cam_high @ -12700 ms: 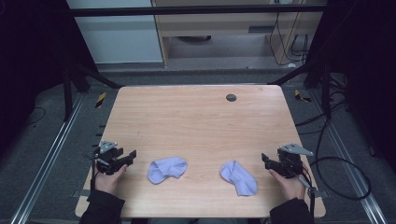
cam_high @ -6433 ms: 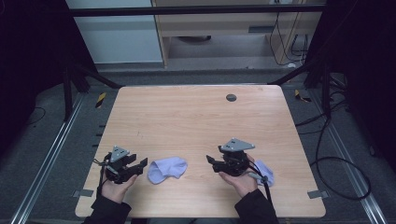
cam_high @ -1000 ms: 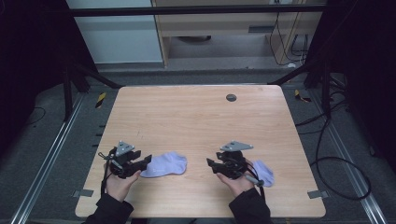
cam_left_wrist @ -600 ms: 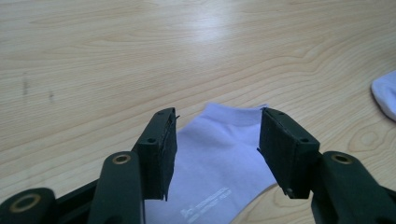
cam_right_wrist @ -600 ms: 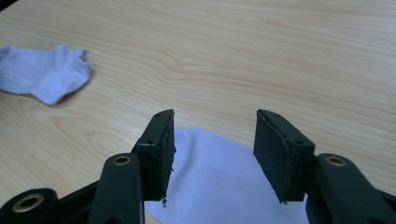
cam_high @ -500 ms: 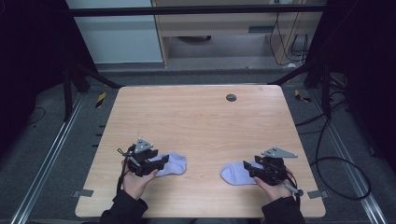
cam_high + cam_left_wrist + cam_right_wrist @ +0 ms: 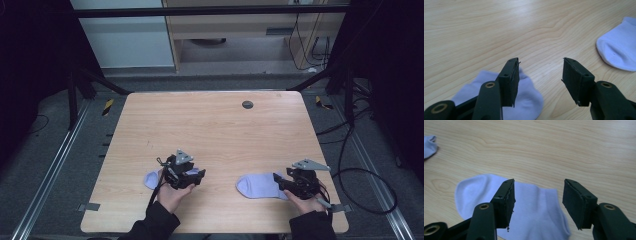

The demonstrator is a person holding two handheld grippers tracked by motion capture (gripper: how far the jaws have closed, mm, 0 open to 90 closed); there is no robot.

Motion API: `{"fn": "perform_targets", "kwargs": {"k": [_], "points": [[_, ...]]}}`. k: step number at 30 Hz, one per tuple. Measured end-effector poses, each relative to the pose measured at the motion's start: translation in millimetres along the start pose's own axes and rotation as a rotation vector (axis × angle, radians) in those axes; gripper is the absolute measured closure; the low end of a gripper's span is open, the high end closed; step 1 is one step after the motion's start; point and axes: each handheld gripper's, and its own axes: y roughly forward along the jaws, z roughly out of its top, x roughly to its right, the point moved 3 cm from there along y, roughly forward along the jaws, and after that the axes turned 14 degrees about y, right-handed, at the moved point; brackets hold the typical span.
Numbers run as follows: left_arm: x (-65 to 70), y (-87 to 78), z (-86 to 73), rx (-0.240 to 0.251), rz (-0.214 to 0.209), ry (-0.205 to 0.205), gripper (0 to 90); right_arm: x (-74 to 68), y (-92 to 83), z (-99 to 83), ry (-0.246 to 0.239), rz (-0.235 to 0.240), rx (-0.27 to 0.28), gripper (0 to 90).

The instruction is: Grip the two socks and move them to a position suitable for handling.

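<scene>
Both jaws spread: the left gripper [image 7: 199,177] hovers over one lilac sock [image 7: 151,179], the right gripper [image 7: 280,183] (jaws just opened) over the other sock [image 7: 257,185].

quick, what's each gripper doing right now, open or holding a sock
Left gripper: open, holding nothing, over the left sock.
Right gripper: open, jaws have just been opening, nothing gripped, over the right sock.

I'm working in what looks like a lab recording bay: a bare wooden table [image 7: 215,135] stands inside a black metal frame [image 7: 210,10] on grey carpet. Floor rails [image 7: 50,175], loose cables [image 7: 360,170] and hazard tape [image 7: 107,106] surround it, with a plain cabinet [image 7: 240,30] behind.
</scene>
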Motion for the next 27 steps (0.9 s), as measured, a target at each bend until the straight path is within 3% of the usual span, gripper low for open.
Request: {"fn": "perform_targets", "kwargs": {"k": [6, 11, 20, 27], "points": [[22.6, 18.8, 10.9, -0.010, -0.040, 0.027, 46.7, 16.2, -1.6, -4.2, 0.015, -0.042, -0.008, 47.6], [41.9, 33.7, 19.5, -0.022, -0.074, 0.059, 46.8, 23.0, -2.5, -6.9, 0.026, -0.049, -0.020, 50.7], [70.4, 54.4, 31.4, -0.034, -0.123, 0.099, 48.5, 25.5, 1.2, -14.7, 0.041, -0.051, -0.073, 57.3], [83.7, 67.9, 32.1, -0.059, -0.150, 0.110, 55.3, 28.0, 8.5, -21.1, 0.027, -0.051, -0.129, 63.1]]}}
